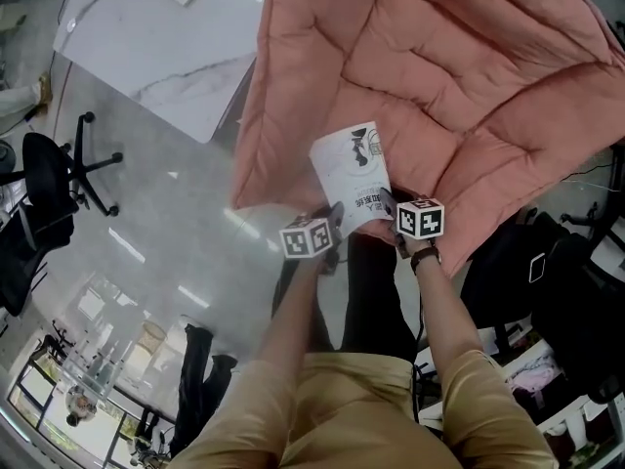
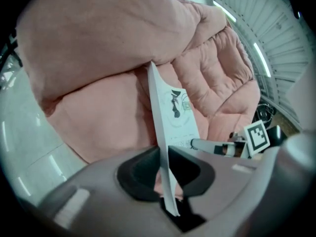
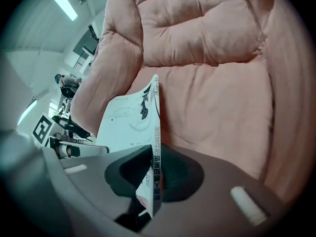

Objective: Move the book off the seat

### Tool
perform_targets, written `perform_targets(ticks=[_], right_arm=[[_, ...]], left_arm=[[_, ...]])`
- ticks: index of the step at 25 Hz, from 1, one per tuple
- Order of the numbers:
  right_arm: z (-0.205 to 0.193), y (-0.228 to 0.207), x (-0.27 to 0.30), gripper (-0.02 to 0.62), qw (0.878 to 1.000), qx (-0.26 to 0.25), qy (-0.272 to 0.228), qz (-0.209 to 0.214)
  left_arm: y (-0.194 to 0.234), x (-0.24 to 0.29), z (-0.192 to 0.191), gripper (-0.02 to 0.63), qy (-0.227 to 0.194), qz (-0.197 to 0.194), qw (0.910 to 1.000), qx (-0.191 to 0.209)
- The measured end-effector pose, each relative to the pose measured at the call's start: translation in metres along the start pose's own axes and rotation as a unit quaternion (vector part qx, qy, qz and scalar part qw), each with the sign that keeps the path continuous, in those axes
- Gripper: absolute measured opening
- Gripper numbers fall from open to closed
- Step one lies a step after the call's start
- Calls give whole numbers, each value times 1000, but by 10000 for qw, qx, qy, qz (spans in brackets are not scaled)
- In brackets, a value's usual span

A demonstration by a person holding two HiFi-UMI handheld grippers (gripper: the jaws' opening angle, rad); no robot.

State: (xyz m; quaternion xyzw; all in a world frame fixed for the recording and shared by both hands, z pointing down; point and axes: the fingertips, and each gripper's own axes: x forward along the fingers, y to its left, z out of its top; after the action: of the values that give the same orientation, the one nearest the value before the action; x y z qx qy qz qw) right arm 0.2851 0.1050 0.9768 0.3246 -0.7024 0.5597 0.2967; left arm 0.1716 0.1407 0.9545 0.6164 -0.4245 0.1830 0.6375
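A thin white book (image 1: 354, 176) with a dark drawing on its cover lies on the front of a pink quilted seat (image 1: 459, 76). My left gripper (image 1: 335, 215) is shut on the book's near left corner, and in the left gripper view the book's edge (image 2: 164, 157) is pinched between the jaws. My right gripper (image 1: 386, 206) is shut on the near right corner, at the spine (image 3: 155, 167) with printed characters. Both grippers meet at the book's near edge, side by side.
A white marble-pattern table (image 1: 161, 42) stands to the upper left. A black office chair (image 1: 49, 179) is at the far left on the glossy grey floor. Dark bags and cables (image 1: 547, 291) crowd the right side. The person's legs are below the grippers.
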Motion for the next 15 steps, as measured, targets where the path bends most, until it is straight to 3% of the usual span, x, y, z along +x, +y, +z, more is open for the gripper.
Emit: perform_targets(ticks=[9,15], right_arm=[[-13,50,-73,49,9951,735,-657,-103],[44,105,-153,48,9813,710,-1782,-189]], left_arm=[[-48,-66,-5,48,5,-202,9993,328],[-122,-127,54,46,-446,-679,9901,1149]])
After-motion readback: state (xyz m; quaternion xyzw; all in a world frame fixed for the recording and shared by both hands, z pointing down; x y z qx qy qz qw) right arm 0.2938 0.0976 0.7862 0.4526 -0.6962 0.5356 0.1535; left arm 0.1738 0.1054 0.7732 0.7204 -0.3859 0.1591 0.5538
